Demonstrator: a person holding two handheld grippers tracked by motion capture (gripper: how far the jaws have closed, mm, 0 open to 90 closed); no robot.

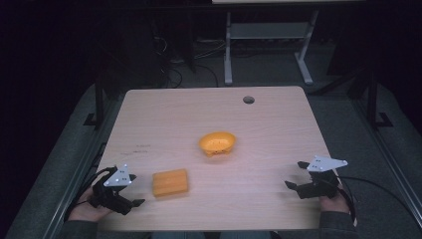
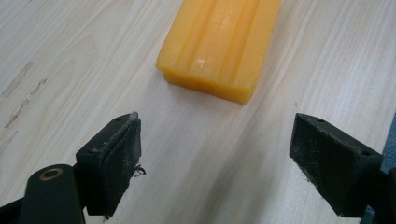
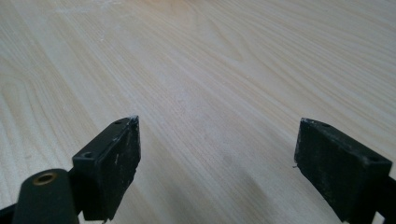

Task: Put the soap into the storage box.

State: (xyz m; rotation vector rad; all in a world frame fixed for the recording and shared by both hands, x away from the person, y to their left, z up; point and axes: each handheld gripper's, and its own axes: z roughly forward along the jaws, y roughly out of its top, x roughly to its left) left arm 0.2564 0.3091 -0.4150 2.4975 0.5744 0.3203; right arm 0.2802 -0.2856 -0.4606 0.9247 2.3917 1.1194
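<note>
The orange block (image 1: 170, 182) lies flat on the surface (image 1: 209, 114), near its front edge, just ahead of my left gripper (image 1: 130, 195). It looks stiff, smooth and light, perhaps a little slippery, so I would take it across its narrow sides. My left gripper is wide apart and holds nothing. My right gripper (image 1: 294, 175) is also wide apart, over bare wood, well apart from the orange bowl (image 1: 217, 143).

Left gripper (image 1: 130, 191) agape, right gripper (image 1: 294, 175) likewise (both hand-held)
</note>
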